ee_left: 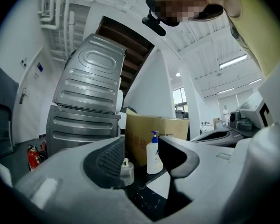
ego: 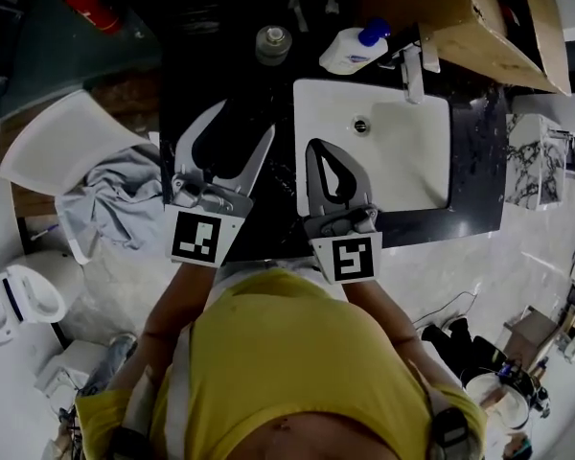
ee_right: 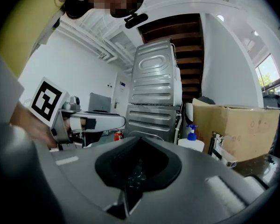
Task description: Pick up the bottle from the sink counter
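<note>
Two tools, both empty: left gripper [ego: 238, 123] jaws apart, right gripper [ego: 313, 146] jaws together. The pump bottle [ego: 353, 48] stands untouched behind the basin's [ego: 402, 161] back-left corner. Likely risks: a jaw clips the squat jar [ego: 273, 41] farther left of that corner, or a glancing contact topples the bottle toward the basin.

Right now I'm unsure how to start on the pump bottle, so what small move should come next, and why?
Probably ease the left tongs forward and rightward toward the bottle. Their jaws stand apart with nothing between them, and the bottle stands upright farther back on the counter, between the small jar and the faucet. The right tongs are shut, over the basin.
</note>
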